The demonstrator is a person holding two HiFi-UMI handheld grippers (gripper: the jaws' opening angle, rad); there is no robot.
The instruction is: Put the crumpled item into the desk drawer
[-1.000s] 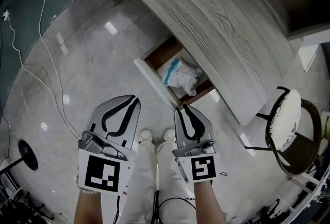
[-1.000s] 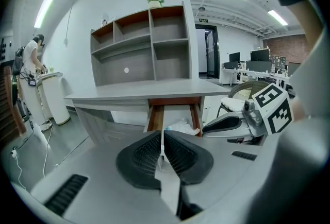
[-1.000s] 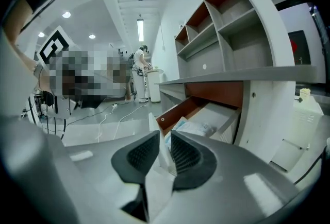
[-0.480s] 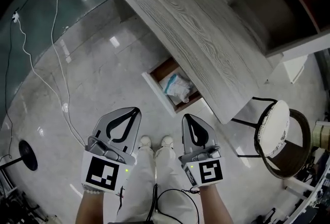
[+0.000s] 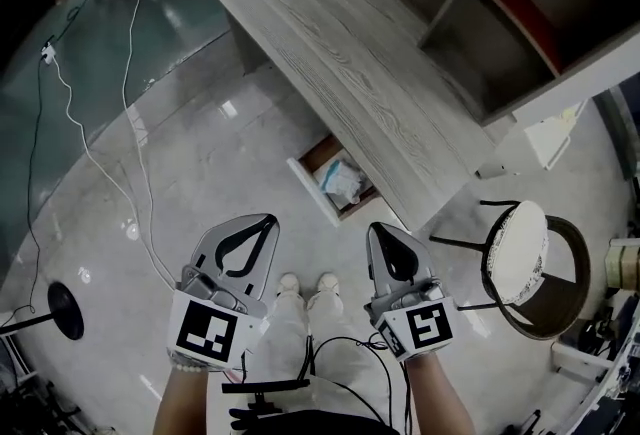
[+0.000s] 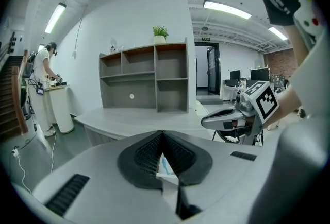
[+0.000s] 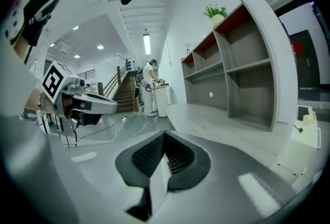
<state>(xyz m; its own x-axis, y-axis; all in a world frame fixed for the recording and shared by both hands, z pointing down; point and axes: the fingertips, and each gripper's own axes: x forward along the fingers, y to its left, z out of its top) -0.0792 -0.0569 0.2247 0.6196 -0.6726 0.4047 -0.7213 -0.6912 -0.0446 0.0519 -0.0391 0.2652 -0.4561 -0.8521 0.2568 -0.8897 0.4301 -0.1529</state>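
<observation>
A glossy pale grey stone floor point(image 5: 190, 133) fills most of the head view, with a long grey wood-grain desk point(image 5: 340, 53) running aslant across it and a round white-seated stool with a dark frame point(image 5: 515, 248) off to the right. Under the desk's near edge, the brown-lined drawer with a white front point(image 5: 310, 189) stands pulled out, and the crumpled white-and-blue item point(image 5: 343, 183) lies inside it, touching neither tool. The left gripper point(image 5: 268, 221) and the right gripper point(image 5: 378, 229) are held side by side above the person's shoes, well apart from the drawer. Each one's own view shows its ribbed black pads brought together with nothing pinched between them. By the look of it the placing itself is finished, since the item rests within the drawer walls and both tools are empty. What seems left, if anything, is shutting the drawer. That would call for lowering one closed gripper to the white front and pushing it squarely toward the desk, so it slides in without skewing.
</observation>
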